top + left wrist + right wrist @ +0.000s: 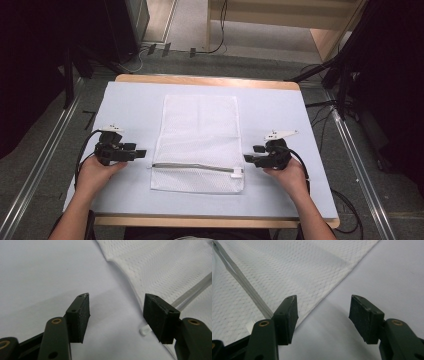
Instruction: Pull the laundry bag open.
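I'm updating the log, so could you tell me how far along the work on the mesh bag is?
Done: the white mesh zip-up laundry bag lies flat on the pale blue table cover, zipper apparently closed. In hand: nothing; left tongs and right tongs sit open beside its edges, at the zipper ends. Left: gripping and handling the bag.

mesh bag (197, 140) flat at the table's (280, 107) centre, zipper (192, 166) running parallel to the near edge; left gripper (142, 153) beside its left side, right gripper (247, 158) beside its right side.
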`<state>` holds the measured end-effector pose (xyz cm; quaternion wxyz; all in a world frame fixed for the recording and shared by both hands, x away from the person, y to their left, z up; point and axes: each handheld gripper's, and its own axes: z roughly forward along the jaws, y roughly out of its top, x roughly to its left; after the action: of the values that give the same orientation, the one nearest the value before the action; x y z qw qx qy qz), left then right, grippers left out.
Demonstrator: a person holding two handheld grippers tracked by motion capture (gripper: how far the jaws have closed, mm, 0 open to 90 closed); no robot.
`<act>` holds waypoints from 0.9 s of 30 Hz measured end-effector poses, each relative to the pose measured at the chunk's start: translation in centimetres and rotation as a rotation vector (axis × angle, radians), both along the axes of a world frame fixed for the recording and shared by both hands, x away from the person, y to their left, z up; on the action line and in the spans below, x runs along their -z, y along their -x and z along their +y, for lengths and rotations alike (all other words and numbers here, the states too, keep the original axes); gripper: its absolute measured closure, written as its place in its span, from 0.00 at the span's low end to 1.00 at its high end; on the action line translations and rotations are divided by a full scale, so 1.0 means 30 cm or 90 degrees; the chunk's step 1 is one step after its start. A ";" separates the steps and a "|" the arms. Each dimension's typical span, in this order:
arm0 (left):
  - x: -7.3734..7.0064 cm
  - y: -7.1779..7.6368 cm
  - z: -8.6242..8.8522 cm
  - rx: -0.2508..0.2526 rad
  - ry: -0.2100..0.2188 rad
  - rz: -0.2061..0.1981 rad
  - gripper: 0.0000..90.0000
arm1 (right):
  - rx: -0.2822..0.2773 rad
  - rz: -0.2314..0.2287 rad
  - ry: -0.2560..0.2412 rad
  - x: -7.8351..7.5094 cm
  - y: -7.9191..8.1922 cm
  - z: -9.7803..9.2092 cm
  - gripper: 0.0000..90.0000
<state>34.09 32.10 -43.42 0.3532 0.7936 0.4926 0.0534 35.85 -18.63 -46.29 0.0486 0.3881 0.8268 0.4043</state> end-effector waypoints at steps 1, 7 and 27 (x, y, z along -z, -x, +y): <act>0.000 -0.003 0.002 -0.005 -0.002 0.000 0.42 | 0.003 0.000 0.002 0.002 0.000 -0.002 0.45; 0.009 -0.021 0.012 -0.029 -0.016 0.007 0.40 | 0.010 -0.001 0.005 0.007 0.001 -0.009 0.43; 0.022 -0.035 0.025 -0.049 -0.038 0.006 0.36 | 0.012 -0.005 0.018 0.017 0.005 -0.016 0.41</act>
<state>35.13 32.86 -44.09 0.3249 0.7843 0.5227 0.0775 35.69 -19.12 -46.81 0.0611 0.3933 0.8286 0.3937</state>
